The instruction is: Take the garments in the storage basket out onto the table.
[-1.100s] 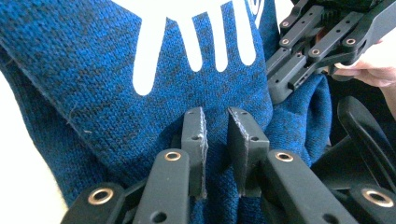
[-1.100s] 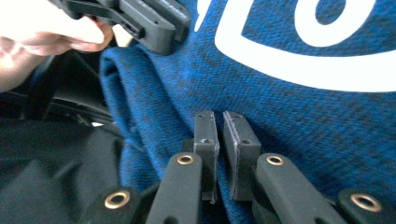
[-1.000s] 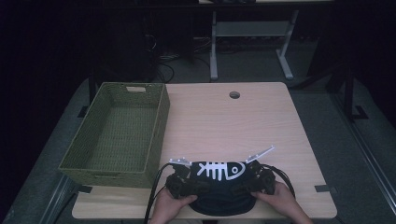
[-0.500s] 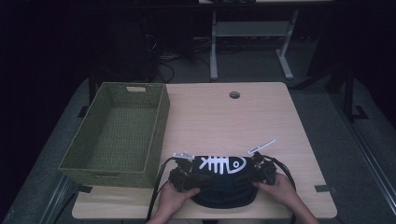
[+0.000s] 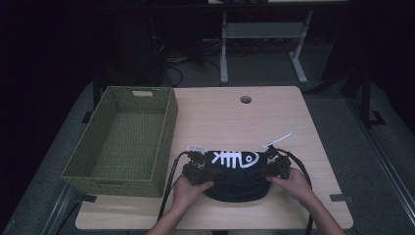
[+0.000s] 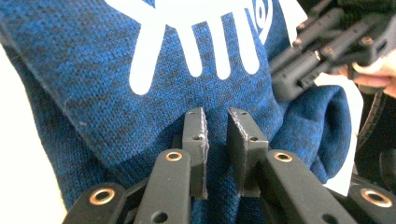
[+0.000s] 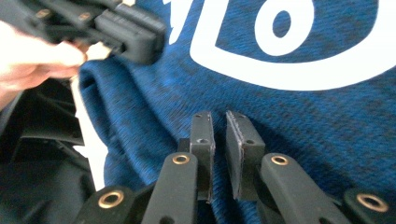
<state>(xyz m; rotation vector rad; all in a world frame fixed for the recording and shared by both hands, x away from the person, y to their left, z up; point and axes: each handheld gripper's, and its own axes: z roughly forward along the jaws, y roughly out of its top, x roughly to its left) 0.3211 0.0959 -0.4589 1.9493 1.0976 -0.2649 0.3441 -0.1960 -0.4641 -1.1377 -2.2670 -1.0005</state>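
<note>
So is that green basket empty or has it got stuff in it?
Empty: the green basket shows only its bare woven floor; the blue garment lies on the table beside it.

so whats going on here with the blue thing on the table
A person holds a gripper in each hand and works on a dark blue knit garment with a white fish-bone print, lying at the near edge of the wooden table. The left gripper and the right gripper both press into the fabric, jaws narrowly apart with cloth between them. A green woven basket sits just left of the garment with nothing in it.
</note>
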